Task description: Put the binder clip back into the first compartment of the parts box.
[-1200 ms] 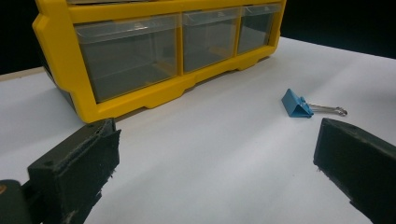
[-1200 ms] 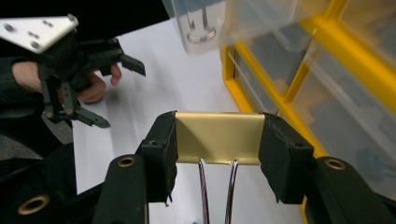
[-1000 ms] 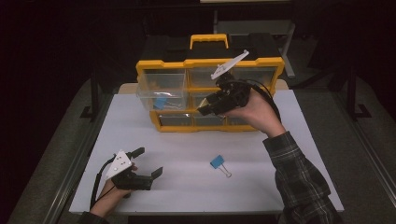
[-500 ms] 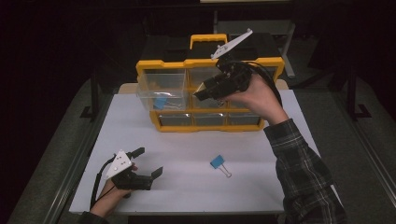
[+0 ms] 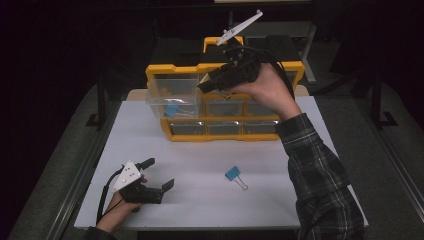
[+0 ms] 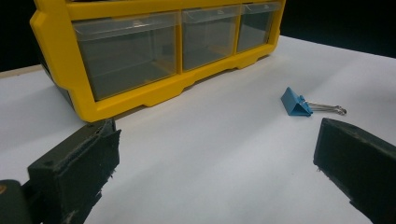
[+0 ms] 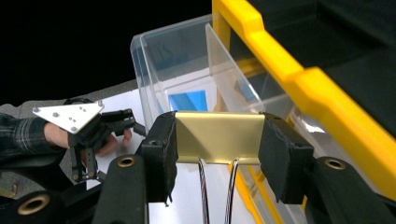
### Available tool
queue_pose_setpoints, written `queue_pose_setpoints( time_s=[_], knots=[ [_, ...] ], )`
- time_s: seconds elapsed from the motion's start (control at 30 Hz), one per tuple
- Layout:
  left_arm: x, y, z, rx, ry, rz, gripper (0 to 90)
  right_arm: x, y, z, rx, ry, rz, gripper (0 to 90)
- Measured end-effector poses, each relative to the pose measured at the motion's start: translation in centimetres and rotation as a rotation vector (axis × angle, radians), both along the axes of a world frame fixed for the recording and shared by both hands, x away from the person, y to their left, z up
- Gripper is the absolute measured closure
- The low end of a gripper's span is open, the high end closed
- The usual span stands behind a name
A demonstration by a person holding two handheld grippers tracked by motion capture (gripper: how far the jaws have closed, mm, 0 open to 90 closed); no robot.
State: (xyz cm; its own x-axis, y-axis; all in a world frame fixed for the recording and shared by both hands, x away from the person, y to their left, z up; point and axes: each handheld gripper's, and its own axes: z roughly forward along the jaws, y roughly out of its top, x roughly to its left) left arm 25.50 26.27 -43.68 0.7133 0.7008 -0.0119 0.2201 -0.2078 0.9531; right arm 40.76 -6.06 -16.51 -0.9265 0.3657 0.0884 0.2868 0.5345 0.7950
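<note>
We hold a gold binder clip (image 7: 217,136) crosswise in our right gripper (image 7: 217,154), the two black foam-faced jaws pressing on its short ends, raised at the upper left corner of the yellow drawer organizer (image 5: 165,72) at the far side of the white table (image 5: 200,150). Just beyond the clip stands an open clear plastic drawer (image 7: 187,70), pulled out from the upper left slot, with a blue clip (image 7: 188,100) lying on its bottom. We judge the gold clip to be light and stiff: folded sheet metal with a smooth, shiny face that could slide on a bare pad, though the rough foam should bite well enough. Its two wire handles (image 7: 217,186) hang down towards us between the jaws, thin and springy, so we would not grip by them; the flat ends of the body, where we have it, are the sound place. It should take a drop into the drawer without harm. The drawer walls are thin, hard and glassy, with an upright clear divider (image 7: 229,70) inside. Our left gripper (image 5: 159,175) rests low at the near left of the table, jaws spread wide with nothing between them. A blue binder clip (image 6: 295,102) lies apart from it on the table, a wedge-shaped body with silver wire loops, near the middle of the table's near half. The organizer's lower row of clear drawers (image 6: 177,46) is closed.
</note>
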Motion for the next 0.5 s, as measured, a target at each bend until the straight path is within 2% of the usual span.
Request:
queue_pose_setpoints(
  time_s=[0.03,0.1,0.13,0.33,0.5],
  knots=[
    [0.0,0.0,0.0,-0.001,0.0,0.0,0.2,0.2,0.2,0.2,0.004,-0.013,0.007,49.0],
    [0.0,-0.1,-0.1,-0.014,-0.001,0.002,0.2,0.2,0.4,0.4,0.006,-0.008,0.008,49.0],
    [0.0,0.0,0.0,-0.005,-0.002,0.0,0.2,0.4,0.5,0.6,0.009,-0.016,0.013,49.0],
    [0.0,0.0,0.0,-0.007,-0.003,0.0,0.2,0.7,1.4,1.2,0.028,-0.016,0.017,49.0],
    [0.0,-0.1,0.0,-0.011,0.002,0.0,0.2,1.0,2.4,1.7,0.026,-0.021,0.033,49.0]
  ],
)
